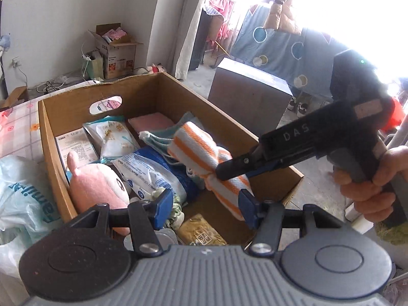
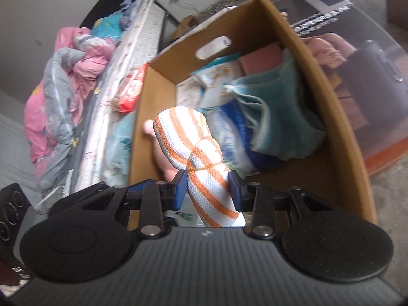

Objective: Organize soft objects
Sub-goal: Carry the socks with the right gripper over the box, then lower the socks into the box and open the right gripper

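Crowding cardboard box [image 1: 61, 153] (bedroom, seemingly).

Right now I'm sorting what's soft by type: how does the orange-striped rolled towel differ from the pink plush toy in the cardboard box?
The striped towel is white with orange stripes, rolled and tied; the pink plush toy is plain pink with a face. The towel is clamped by the right gripper above the cardboard box; the plush lies inside the box, untouched, by its left wall. Both are soft fabric things.
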Demonstrator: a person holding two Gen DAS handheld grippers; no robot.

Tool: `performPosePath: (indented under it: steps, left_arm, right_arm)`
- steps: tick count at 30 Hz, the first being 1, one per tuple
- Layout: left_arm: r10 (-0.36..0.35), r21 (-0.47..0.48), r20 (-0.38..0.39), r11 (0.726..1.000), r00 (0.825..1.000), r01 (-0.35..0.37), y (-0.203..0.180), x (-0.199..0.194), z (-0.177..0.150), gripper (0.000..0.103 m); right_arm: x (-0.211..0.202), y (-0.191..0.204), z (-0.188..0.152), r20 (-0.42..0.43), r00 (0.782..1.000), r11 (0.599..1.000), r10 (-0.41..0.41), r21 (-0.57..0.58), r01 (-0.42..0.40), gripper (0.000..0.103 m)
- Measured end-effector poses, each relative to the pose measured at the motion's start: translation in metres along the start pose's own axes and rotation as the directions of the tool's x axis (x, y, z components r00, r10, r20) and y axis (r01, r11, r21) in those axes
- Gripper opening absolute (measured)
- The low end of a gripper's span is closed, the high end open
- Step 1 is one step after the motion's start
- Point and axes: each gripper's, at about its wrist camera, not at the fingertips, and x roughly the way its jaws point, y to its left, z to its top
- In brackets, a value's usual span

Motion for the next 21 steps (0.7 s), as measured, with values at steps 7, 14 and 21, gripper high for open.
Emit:
performPosePath:
  steps: [7,14,21]
  left_arm:
    - [0.106,-0.075,0.019,0.992,0.994,-0.104,0.039,-0.027,-0.003,0.061]
    - [0.179,-0.132,0.045,0.976,0.983,-0.172,0.071,-0.059,-0.009,0.064]
    - [0.200,-0.128,0.089,0.974,0.976,-0.188,0.075,-0.078,-0.016,0.068]
  right_arm:
    - [0.027,-0.012,-0.018,-0.029,0.975,0.966,-0.220,-0.146,0.214,0.035]
    - [0.046,-0.003,-0.016,-0.084,0.940,0.924,-0.331,-0.231,0.305,0.039]
    - [0.034,0.014,-0.012,-0.017,0.936,0.904,-0.353,-0.264,0.336,0.041]
